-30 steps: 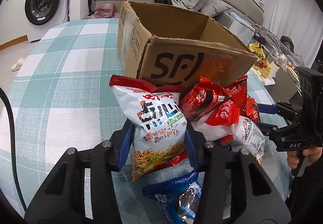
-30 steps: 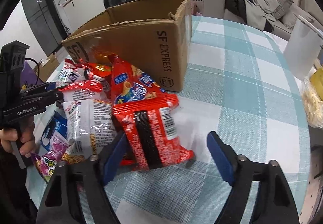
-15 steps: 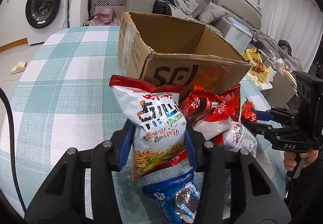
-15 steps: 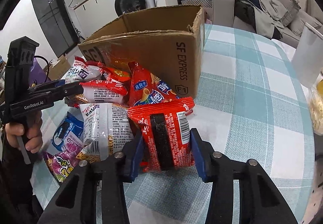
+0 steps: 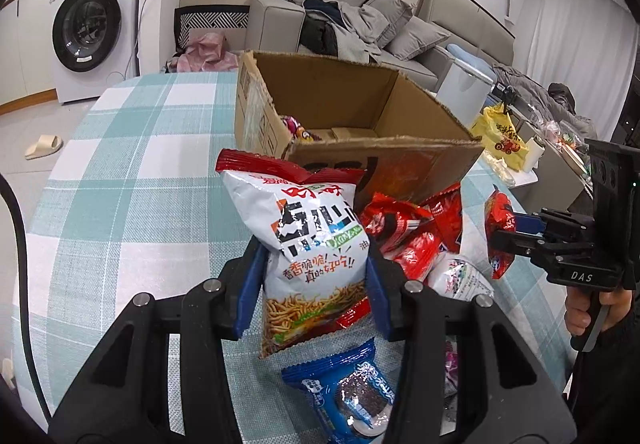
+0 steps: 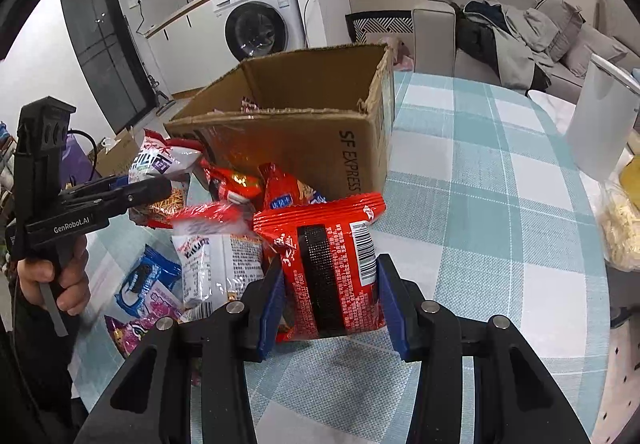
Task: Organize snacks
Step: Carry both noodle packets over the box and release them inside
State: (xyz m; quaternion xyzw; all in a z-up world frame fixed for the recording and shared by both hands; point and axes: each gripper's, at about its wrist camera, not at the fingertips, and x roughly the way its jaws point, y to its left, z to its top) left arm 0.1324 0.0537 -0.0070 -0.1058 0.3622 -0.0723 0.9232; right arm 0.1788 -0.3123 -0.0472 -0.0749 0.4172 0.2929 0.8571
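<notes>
An open SF cardboard box [image 5: 384, 148] [image 6: 320, 148] stands on the checked tablecloth, with a few snacks inside. A pile of snack packets [image 5: 408, 244] lies in front of it. My left gripper [image 5: 314, 284] is shut on a white and red noodle-snack bag [image 5: 308, 244] and holds it raised before the box; it also shows in the right wrist view [image 6: 160, 160]. My right gripper [image 6: 330, 300] is shut on a red packet with a black stripe [image 6: 328, 264], lifted off the table; it also shows in the left wrist view [image 5: 498, 232].
A blue cookie packet [image 5: 344, 392] and purple packets [image 6: 140, 324] lie near the front edge. A white container [image 6: 600, 124] and a yellow bag [image 5: 504, 140] are at the table's right side. A sofa and washing machine stand behind.
My right gripper closed on the red packet and lifted it. Both grippers have risen with their packets, so the inside of the box now shows.
</notes>
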